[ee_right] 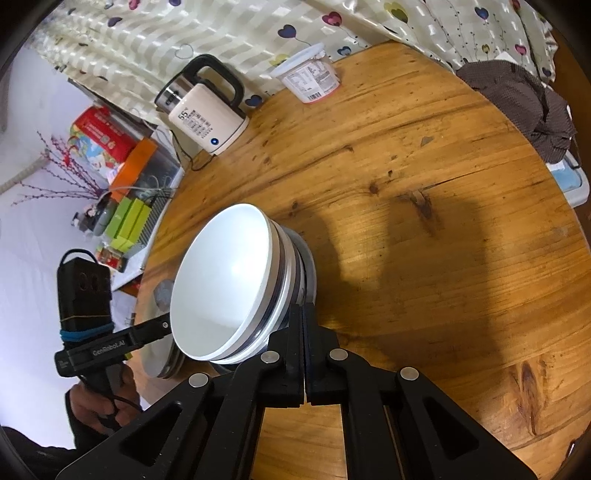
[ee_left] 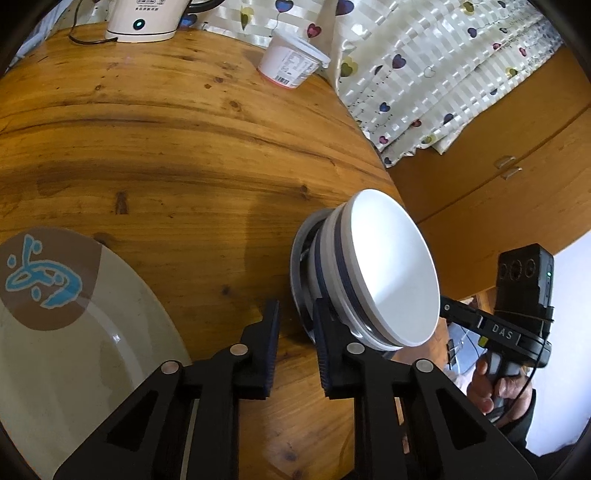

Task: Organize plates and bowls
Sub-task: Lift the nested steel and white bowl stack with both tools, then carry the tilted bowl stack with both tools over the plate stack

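Nested white bowls (ee_left: pixel 391 273) (ee_right: pixel 225 280) with a dark blue band stand on a grey plate (ee_left: pixel 301 273) (ee_right: pixel 309 266) near the round wooden table's edge. My left gripper (ee_left: pixel 295 306) is open with a narrow gap; only bare wood shows between its fingers, and its right finger lies against the stack's near side. My right gripper (ee_right: pixel 303 308) is shut, pads together, its tips at the grey plate's rim; I cannot tell if they touch it. A large beige plate (ee_left: pixel 74 350) (ee_right: pixel 159 354) with a brown patch and blue drawing lies left of my left gripper.
A cream electric kettle (ee_left: pixel 144 18) (ee_right: pixel 207 114) and a white lidded tub (ee_left: pixel 291 61) (ee_right: pixel 314 77) stand at the table's far side by a heart-print curtain (ee_left: pixel 424 74). A dark cloth (ee_right: pixel 524 99) lies at the far right. A hand (ee_left: pixel 495 391) holds the right gripper's handle.
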Tool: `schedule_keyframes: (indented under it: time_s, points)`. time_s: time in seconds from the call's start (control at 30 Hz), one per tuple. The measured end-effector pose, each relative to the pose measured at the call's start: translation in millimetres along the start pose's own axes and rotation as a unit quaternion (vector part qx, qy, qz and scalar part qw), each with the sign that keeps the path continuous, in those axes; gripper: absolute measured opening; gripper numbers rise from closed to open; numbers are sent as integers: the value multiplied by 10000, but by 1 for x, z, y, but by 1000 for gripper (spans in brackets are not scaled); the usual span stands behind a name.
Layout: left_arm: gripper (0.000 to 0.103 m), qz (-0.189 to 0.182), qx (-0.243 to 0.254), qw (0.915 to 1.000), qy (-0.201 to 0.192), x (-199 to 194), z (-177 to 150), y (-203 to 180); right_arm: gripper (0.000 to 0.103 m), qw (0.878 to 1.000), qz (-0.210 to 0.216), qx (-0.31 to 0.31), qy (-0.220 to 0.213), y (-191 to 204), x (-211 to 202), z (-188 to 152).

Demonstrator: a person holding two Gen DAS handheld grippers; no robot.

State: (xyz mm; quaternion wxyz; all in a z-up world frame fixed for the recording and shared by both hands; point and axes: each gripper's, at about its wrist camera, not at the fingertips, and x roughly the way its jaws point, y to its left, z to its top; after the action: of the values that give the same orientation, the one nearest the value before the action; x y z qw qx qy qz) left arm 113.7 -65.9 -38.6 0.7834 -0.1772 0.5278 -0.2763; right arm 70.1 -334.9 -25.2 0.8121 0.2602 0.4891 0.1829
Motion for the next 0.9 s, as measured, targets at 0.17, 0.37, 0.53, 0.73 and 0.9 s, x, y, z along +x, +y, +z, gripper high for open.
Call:
schedule_keyframes:
  time_s: [0.17,0.37,0.53,0.73,0.9]
  points:
    - [13,-149,-28,9999,18,1,1,1,4,9996,260,94,22,-7,0,0]
    - [10,-228,-17,9997,32,1,2,1,3,9992,367,162,5,-9,0,-1]
    - [10,-182,-2,9998,41,1,2,0,3,9990,410,192,-1,-9,0,-2]
    - [10,-233,-11,9997,75,2,3,2,4,9979,607,226,67,-15,0,-1]
    - [10,-272,51,9996,79,2,5,2,4,9963,803,300,72,-20,0,-3]
